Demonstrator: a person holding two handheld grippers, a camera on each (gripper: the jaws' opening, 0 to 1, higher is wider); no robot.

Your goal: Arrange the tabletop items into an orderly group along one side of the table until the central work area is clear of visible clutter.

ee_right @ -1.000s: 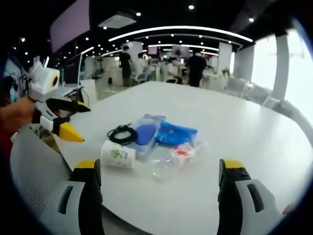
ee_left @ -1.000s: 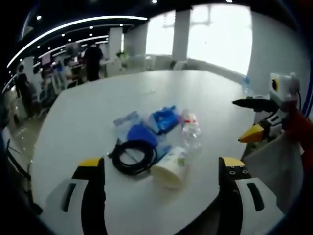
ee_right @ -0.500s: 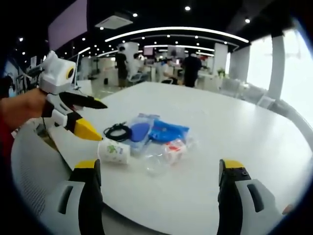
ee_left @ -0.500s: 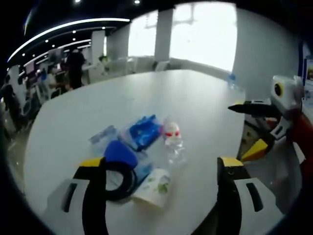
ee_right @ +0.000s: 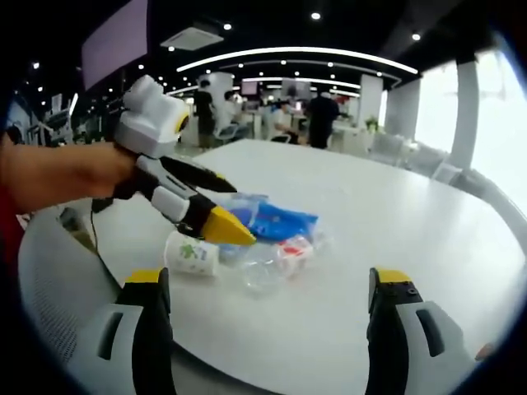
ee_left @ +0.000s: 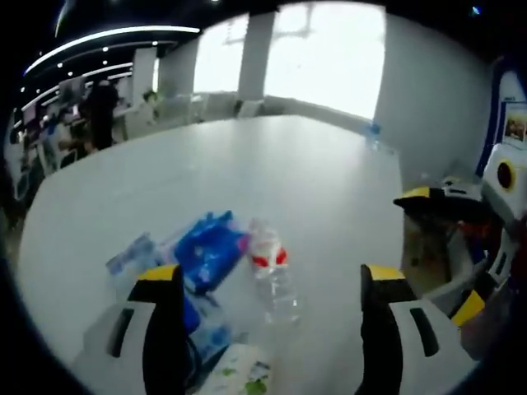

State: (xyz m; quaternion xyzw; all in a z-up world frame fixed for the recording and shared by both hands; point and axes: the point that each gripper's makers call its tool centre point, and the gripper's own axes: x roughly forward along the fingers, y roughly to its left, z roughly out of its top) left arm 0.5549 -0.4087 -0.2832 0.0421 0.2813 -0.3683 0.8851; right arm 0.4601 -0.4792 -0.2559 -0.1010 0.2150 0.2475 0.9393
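A pile lies on the white table (ee_right: 395, 214): a paper cup (ee_right: 191, 253) on its side, a clear plastic bottle (ee_right: 272, 263) with a red label, a blue packet (ee_right: 284, 220) and a clear bag (ee_right: 247, 200). My left gripper (ee_right: 239, 210), held by a hand (ee_right: 66, 173), hovers open just above the cup and bag, hiding what lies behind it. In the left gripper view my left gripper (ee_left: 269, 276) frames the bottle (ee_left: 268, 267), with the blue packet (ee_left: 210, 247) and cup (ee_left: 239, 378) nearby. My right gripper (ee_right: 269, 280) is open, short of the pile, and my right gripper (ee_left: 445, 251) appears at the table's edge.
A small bottle (ee_left: 372, 136) stands at the table's far edge. Chairs (ee_right: 428, 160) line the far side and a grey chair back (ee_right: 58, 288) is close by. People (ee_right: 321, 115) stand among desks beyond the table. Bare tabletop (ee_left: 288, 164) stretches past the pile.
My left gripper has moved forward from the table's edge to hover over the pile, still open. The black cable seen earlier is now hidden behind it. The items lie as before.
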